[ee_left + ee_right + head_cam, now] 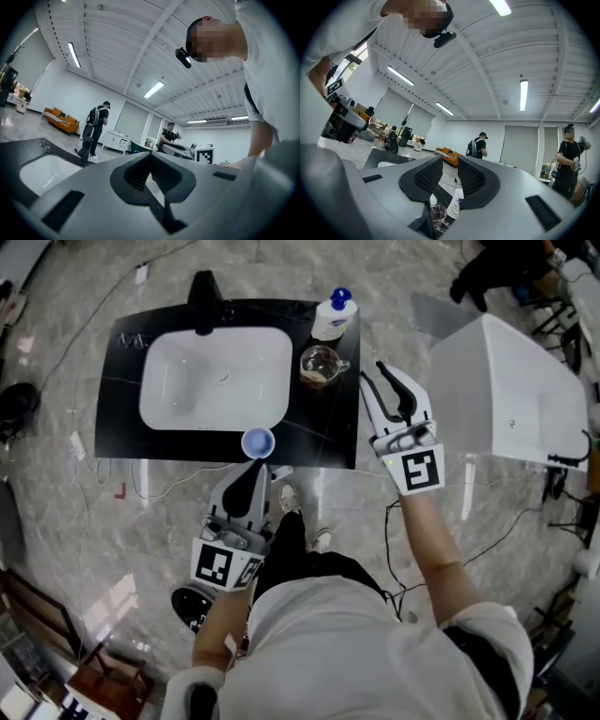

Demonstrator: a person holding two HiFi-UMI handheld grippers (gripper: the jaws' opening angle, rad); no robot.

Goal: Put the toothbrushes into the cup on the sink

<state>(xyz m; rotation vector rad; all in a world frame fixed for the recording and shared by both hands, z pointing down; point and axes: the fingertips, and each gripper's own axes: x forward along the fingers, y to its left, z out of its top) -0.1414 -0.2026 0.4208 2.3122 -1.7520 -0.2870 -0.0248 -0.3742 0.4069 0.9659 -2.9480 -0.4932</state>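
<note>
A black counter holds a white basin. On its front edge stands a small blue cup. A clear glass mug with something brownish inside stands right of the basin, beside a white bottle with a blue cap. My left gripper is shut and empty, its tips just in front of the blue cup. My right gripper is open with nothing between its pads, hovering at the counter's right end near the mug. The right gripper view shows the mug and bottle below the right gripper. No toothbrush shows clearly.
A black faucet rises behind the basin. A large white box stands right of the counter, close to my right gripper. Cables lie on the marble floor. People stand far off in the room.
</note>
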